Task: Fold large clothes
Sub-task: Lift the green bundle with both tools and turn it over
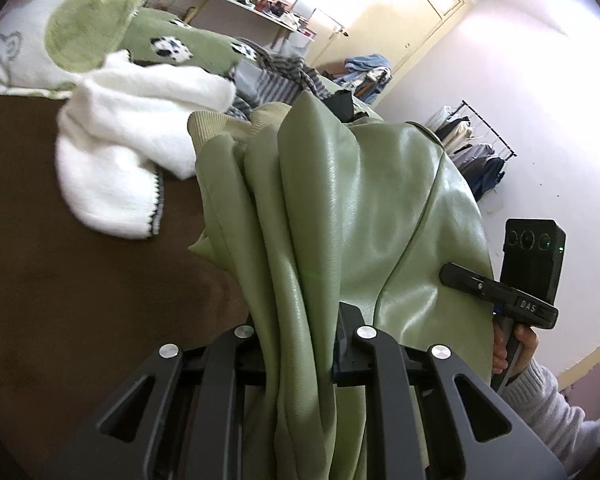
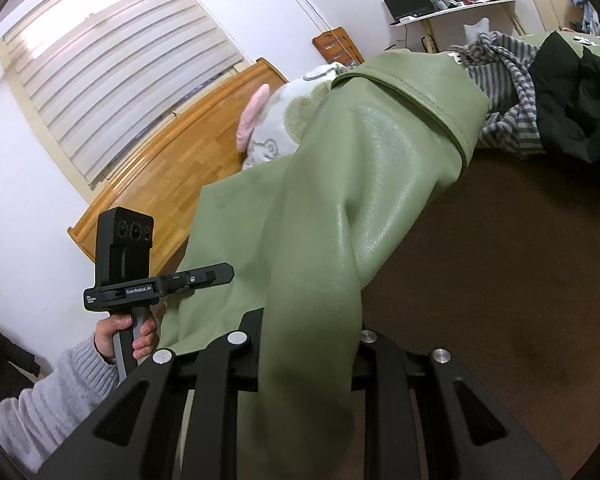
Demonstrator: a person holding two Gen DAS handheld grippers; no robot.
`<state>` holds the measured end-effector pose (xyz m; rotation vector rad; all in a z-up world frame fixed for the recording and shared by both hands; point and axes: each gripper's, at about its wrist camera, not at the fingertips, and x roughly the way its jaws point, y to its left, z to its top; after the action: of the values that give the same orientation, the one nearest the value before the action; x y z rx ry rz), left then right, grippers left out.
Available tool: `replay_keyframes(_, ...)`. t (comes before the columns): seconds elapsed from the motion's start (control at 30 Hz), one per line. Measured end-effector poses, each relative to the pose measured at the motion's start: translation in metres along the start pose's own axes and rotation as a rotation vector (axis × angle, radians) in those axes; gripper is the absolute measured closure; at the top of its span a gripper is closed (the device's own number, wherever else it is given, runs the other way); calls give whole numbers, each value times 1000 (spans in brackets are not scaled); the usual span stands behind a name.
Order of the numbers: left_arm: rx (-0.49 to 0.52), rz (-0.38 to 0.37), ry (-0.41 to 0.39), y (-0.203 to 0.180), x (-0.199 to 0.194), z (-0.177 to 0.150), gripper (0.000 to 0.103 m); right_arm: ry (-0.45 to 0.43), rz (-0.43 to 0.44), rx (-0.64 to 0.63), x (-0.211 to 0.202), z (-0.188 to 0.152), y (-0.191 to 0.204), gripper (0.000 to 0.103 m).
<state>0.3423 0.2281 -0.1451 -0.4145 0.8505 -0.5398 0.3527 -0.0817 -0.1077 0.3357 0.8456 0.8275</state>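
Note:
A pale green leather-look jacket (image 1: 340, 200) hangs in folds above the brown bed (image 1: 80, 280). My left gripper (image 1: 300, 344) is shut on a bunched fold of it, and the fabric hides the fingertips. Seen from the left wrist, my right gripper (image 1: 460, 276) reaches the jacket's right edge, with a hand on its handle. In the right wrist view a thick band of the jacket (image 2: 340, 200) with a stitched hem runs through my right gripper (image 2: 308, 344), which is shut on it. My left gripper (image 2: 216, 274) grips the jacket's far left side.
A white fluffy garment (image 1: 132, 152) lies on the bed beyond the jacket. Behind it are a green and white blanket (image 1: 84, 32) and a striped garment (image 2: 504, 92) next to a black one (image 2: 576, 96). A wooden headboard (image 2: 172, 152) stands at the wall, and a clothes rack (image 1: 472, 148) by the far wall.

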Motion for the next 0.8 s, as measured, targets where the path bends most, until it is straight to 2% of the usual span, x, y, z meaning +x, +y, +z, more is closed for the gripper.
replay_keyframes(0.1, 7, 17, 4, -3, -17, -5, 84, -2, 9, 1, 0, -5, 13, 83)
replay_keyframes(0.37, 25, 8, 9, -23, -21, -16, 84, -12, -18, -11, -31, -17, 19, 83)
replay_keyframes(0.57, 58, -20, 35, -59, -2, -19, 84, -39, -56, -2, -74, -26, 7, 83)
replay_keyframes(0.8, 144, -76, 84, -128, 44, -8, 84, -123, -113, 53, -154, -39, -31, 83)
